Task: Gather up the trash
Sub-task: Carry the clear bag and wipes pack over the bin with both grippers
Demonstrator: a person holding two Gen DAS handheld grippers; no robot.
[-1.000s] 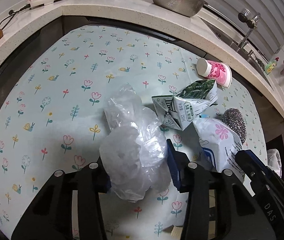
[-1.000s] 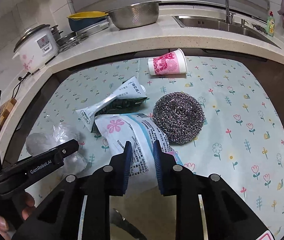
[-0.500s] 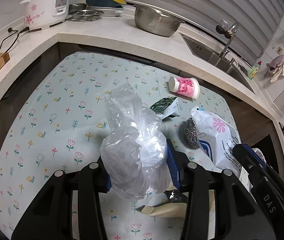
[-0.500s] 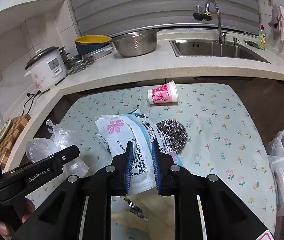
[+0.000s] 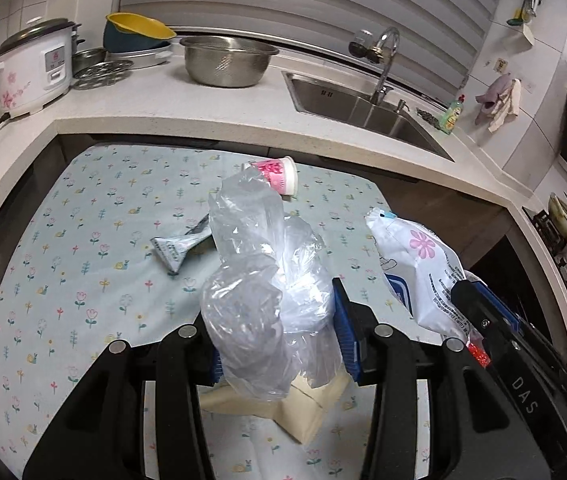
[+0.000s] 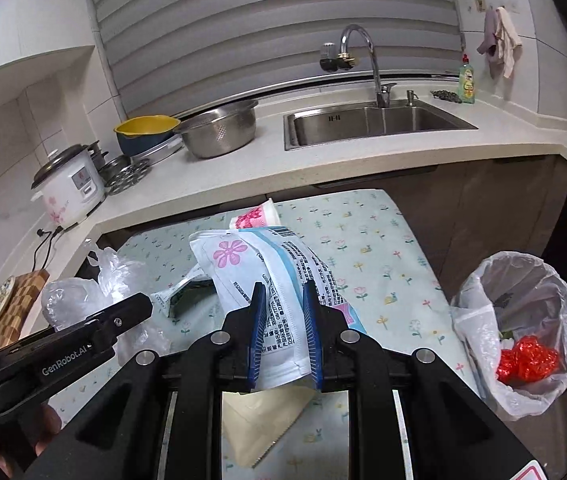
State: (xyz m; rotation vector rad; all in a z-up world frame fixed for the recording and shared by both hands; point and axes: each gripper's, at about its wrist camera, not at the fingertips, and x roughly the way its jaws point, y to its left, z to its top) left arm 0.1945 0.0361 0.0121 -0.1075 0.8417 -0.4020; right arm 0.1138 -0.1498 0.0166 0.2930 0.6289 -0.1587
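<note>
Both grippers have risen since the earlier frames, so that the table lies lower and the whole counter, the sink and the bin are now in view.

Two grippers are seen, each with one piece of trash. The left gripper (image 5: 279, 340) is clamped on a crumpled clear bag (image 5: 263, 292), which stands up between its blue pads (image 5: 345, 340), above the table. The right gripper (image 6: 282, 332) is clamped on a white wrapper (image 6: 267, 280) with one pink flower, a blue stripe, a barcode and small print that I cannot read. It also hangs above the table.

Three pieces of trash lie on the flowered cloth (image 5: 83, 240): one pink and white cup (image 5: 277, 174) on its side, one flattened carton (image 5: 181, 246), and one beige paper (image 5: 279, 408) under the left gripper.

One bin (image 6: 523, 328), lined with a clear bag, stands at the right of the table, and one red crumpled piece (image 6: 527, 362) lies inside.

On the counter are one rice cooker (image 6: 71, 186), one steel colander (image 6: 219, 128), one yellow bowl (image 6: 145, 128) and one green bottle (image 6: 466, 80). There is one faucet (image 6: 363, 60).

"GenRobot.AI" is written on the left gripper in the right view and "DAS" on the right gripper in the left view.
</note>
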